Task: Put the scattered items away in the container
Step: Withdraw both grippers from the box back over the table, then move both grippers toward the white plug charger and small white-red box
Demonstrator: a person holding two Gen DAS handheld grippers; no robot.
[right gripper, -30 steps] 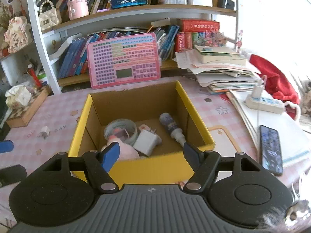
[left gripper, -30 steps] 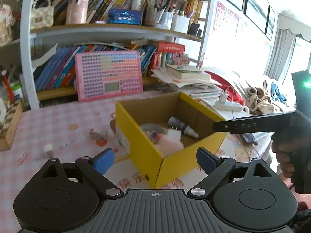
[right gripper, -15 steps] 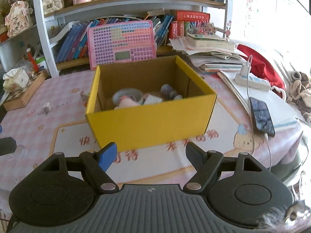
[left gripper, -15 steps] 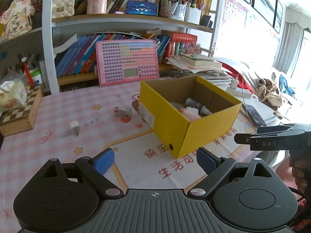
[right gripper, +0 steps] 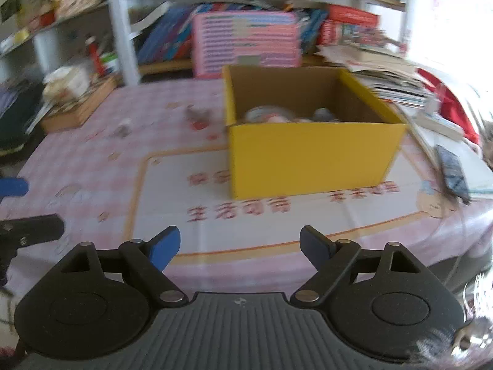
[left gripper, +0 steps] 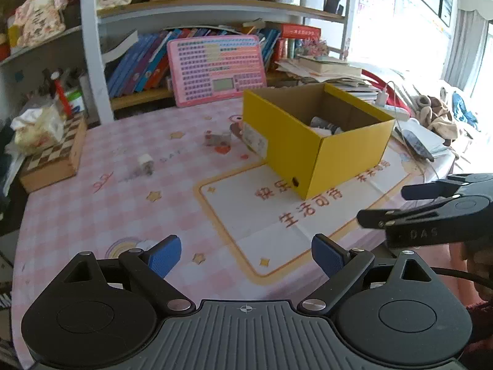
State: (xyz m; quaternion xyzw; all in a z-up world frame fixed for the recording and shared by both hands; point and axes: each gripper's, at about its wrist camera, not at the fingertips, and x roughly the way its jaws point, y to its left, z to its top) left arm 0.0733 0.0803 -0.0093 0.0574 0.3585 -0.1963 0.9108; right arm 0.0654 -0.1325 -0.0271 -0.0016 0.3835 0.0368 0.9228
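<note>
Yellow cardboard makes up the box (left gripper: 320,151), and it sits on a pink checked cloth (left gripper: 92,212) that covers the table. It is open at the top, and a few small things lie inside it — a grey bottle (left gripper: 322,123) shows over the wall, but the others are too blurry to name. Two little things are still out on the cloth. One is a small white plug (left gripper: 144,162), well apart from the box on its left. The other is a small grey thing (left gripper: 218,139), just beside the box's left wall; I cannot tell what it is. The left claw (left gripper: 245,257) hangs over the near edge of the table, its blue pads (left gripper: 163,256) wide apart with nothing between them. The right claw (right gripper: 239,248) is low at the near edge too, facing the box's front wall. Its jaws are opening, and nothing is between them either. From the left claw's camera you can see the right claw side-on, black, with a hand (left gripper: 480,262) holding it. Behind the box a pink toy board (left gripper: 217,67) leans on a shelf (left gripper: 197,3) full of books. A phone (right gripper: 453,174) lies on the table, right of the box.
</note>
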